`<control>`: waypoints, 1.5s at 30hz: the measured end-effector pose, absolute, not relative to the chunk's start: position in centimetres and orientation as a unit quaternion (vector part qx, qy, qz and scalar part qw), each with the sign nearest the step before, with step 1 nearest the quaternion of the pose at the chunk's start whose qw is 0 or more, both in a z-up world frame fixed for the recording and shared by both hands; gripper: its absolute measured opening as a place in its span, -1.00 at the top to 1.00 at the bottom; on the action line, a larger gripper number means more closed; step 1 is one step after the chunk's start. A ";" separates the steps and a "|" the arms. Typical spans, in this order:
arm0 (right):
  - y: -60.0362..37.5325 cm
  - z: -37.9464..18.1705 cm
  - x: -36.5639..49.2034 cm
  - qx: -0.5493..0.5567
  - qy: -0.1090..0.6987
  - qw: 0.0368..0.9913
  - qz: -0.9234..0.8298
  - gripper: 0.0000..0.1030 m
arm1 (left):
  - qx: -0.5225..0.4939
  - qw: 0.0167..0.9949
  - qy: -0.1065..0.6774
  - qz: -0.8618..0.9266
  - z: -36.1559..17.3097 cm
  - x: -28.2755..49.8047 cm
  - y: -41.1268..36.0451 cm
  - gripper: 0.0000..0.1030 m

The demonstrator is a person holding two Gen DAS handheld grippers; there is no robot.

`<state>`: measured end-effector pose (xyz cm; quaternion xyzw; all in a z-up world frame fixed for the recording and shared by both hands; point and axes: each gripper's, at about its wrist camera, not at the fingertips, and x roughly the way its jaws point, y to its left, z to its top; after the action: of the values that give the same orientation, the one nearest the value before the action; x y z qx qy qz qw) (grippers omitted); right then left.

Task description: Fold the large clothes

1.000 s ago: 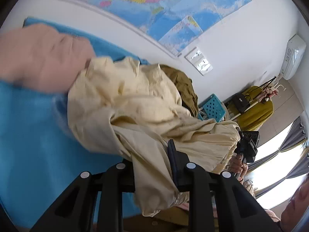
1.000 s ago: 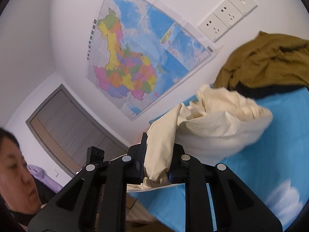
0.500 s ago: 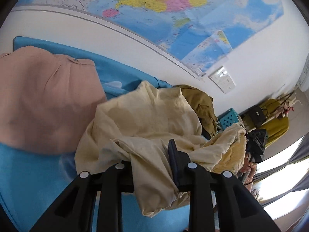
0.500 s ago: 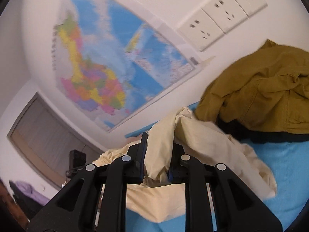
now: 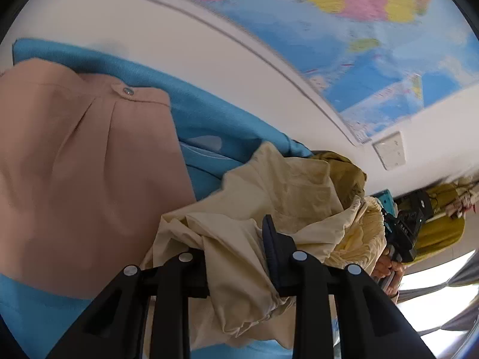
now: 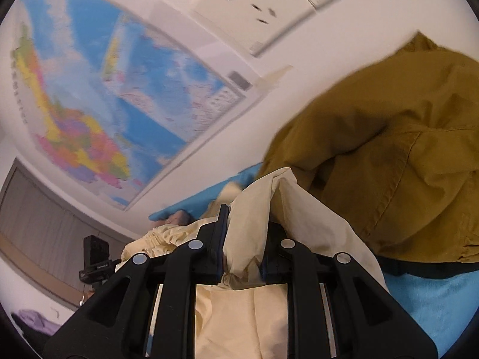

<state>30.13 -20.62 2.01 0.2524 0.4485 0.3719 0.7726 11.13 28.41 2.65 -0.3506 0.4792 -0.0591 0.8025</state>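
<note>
While cream garment (image 5: 239, 272) is clamped by both grippers (image 5: 236, 257) (image 6: 242, 239), pink garment (image 5: 83, 179) left of the fingers is shown only by the left view.

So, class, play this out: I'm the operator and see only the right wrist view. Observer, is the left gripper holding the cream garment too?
Observer: Yes, the left gripper is shut on a bunch of the cream garment.
Operator: Anything on the bed besides the olive jacket?
Observer: A pink garment with a button lies spread on the blue sheet, next to the cream one.
Operator: And beyond the bed?
Observer: A mustard garment hangs at the far right.
</note>
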 end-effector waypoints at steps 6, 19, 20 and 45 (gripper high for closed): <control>-19.8 0.8 31.2 0.245 0.468 0.776 0.345 0.48 | -0.342 0.797 0.498 -0.026 1.1 12.9 28.5 0.47; -15.9 7.7 18.8 0.049 0.315 0.832 0.454 -0.25 | -0.334 0.784 0.523 0.017 -0.9 15.0 27.8 0.49; -14.5 7.0 18.3 0.015 0.320 0.833 0.451 -0.24 | -0.337 0.783 0.522 0.018 -0.9 15.0 27.8 0.48; -6.2 -0.3 23.1 -0.087 0.373 0.843 0.376 0.11 | -0.151 0.868 0.470 -0.046 0.4 13.4 18.2 -0.25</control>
<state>23.08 -6.19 -0.30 -0.0872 0.3734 0.3762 0.8435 13.45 18.16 0.39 -0.1513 0.4703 -0.0465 0.8682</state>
